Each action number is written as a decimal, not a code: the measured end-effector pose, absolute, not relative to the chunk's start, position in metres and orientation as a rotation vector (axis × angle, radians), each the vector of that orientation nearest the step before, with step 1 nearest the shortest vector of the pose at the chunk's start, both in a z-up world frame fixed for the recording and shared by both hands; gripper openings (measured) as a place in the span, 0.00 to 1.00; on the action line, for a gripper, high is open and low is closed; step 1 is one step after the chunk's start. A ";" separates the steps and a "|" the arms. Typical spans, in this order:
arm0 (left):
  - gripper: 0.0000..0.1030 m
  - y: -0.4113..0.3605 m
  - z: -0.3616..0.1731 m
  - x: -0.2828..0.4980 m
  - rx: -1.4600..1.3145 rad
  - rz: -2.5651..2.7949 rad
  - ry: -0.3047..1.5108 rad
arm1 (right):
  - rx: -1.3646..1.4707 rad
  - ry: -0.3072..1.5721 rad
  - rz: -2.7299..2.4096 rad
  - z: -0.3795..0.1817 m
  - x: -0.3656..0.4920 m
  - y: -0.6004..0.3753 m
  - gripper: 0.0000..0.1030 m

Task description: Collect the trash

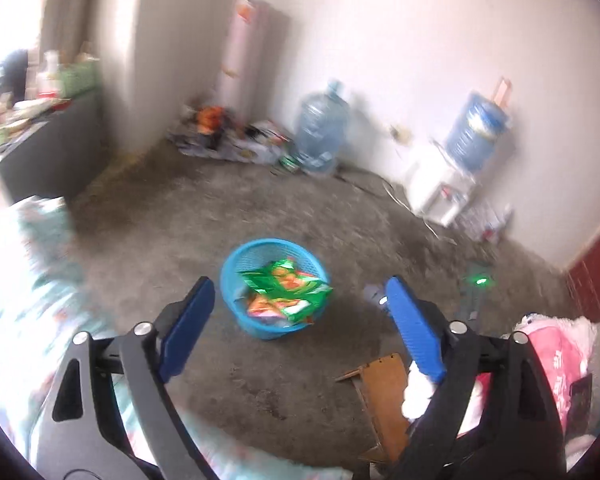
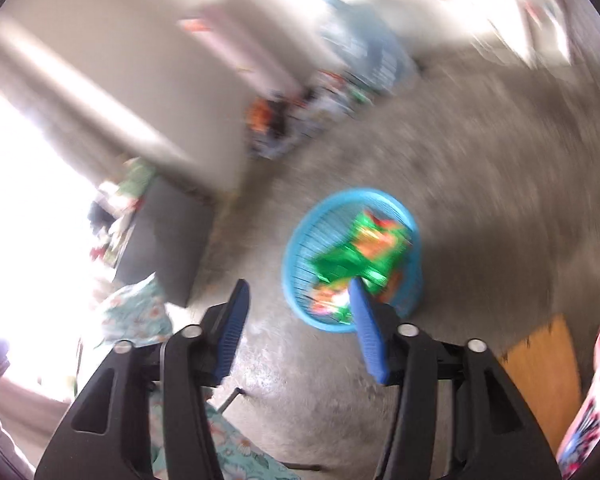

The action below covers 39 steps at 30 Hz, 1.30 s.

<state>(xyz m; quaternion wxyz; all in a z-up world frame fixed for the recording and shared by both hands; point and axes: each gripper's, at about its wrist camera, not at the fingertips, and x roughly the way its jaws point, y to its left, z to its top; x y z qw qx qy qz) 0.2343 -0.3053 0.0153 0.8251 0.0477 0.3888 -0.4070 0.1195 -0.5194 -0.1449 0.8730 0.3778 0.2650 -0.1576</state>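
A round blue basket [image 1: 236,304] stands on the grey concrete floor, with green and orange snack wrappers [image 1: 288,290] inside it. My left gripper [image 1: 300,284] is open and empty, held above the floor with the basket seen between its blue pads [image 1: 188,328]. In the blurred right wrist view the same basket [image 2: 300,248] with the wrappers [image 2: 360,256] lies just ahead. My right gripper [image 2: 298,286] is open and empty above the floor, its right pad [image 2: 368,332] in front of the basket's near rim.
A floral cloth [image 1: 32,280] lies at the left. A brown wooden piece [image 1: 384,392] and pink bags [image 1: 560,360] sit at the right. Two water jugs [image 1: 320,128], a white dispenser [image 1: 440,192] and a clutter pile [image 1: 228,132] line the far wall. A dark cabinet [image 1: 48,152] stands left.
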 end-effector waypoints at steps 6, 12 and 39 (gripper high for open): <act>0.91 -0.200 0.035 0.184 -0.086 -0.572 0.747 | 0.474 0.470 -0.143 -0.056 0.113 -0.425 0.75; 0.92 -0.118 0.038 0.139 -0.176 -0.261 0.705 | 0.294 0.451 -0.018 -0.012 0.097 -0.348 0.88; 0.92 -0.050 -0.028 0.037 -0.077 -0.009 0.938 | -0.073 0.833 -0.031 -0.057 0.008 -0.257 0.94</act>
